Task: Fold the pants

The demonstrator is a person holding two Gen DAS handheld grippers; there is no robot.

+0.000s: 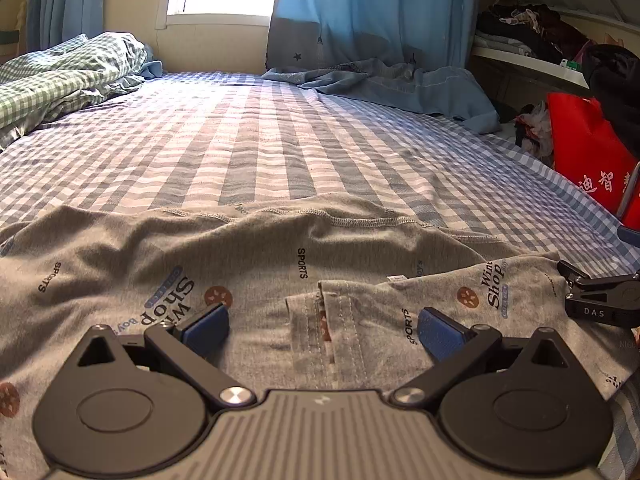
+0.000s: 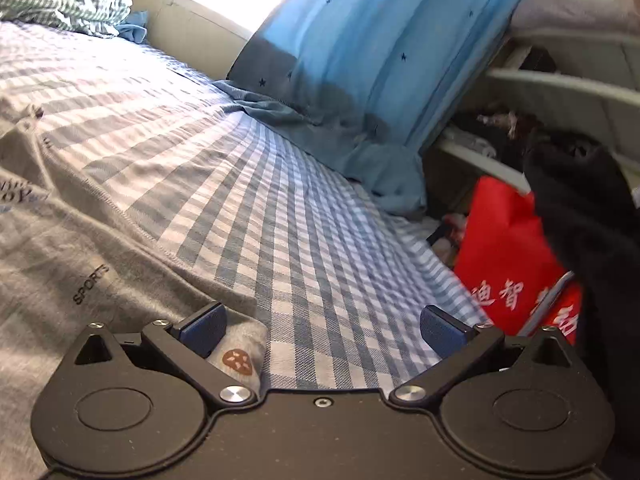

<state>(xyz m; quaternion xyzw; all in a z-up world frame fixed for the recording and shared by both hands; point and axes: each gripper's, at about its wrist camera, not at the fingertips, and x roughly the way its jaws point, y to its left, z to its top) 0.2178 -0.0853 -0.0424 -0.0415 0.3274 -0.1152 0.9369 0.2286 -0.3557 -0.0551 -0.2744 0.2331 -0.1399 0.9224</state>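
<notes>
Left gripper: black linkage arms, blue textured pads on the fingers. Round black housings at 7 and 5 o'clock, each with an embossed circle. Silver pivot screws at the inner joints, smaller screws near the finger bases, triangular cutouts in the outer links. Centre body grey, ribbed, with a small white mark.

Right gripper: same black links, blue pads, silver pivots. Centre body plain matte black, one small screw at top centre. In the left view it shows at 3 o'clock, black with white "DAS" lettering.
</notes>
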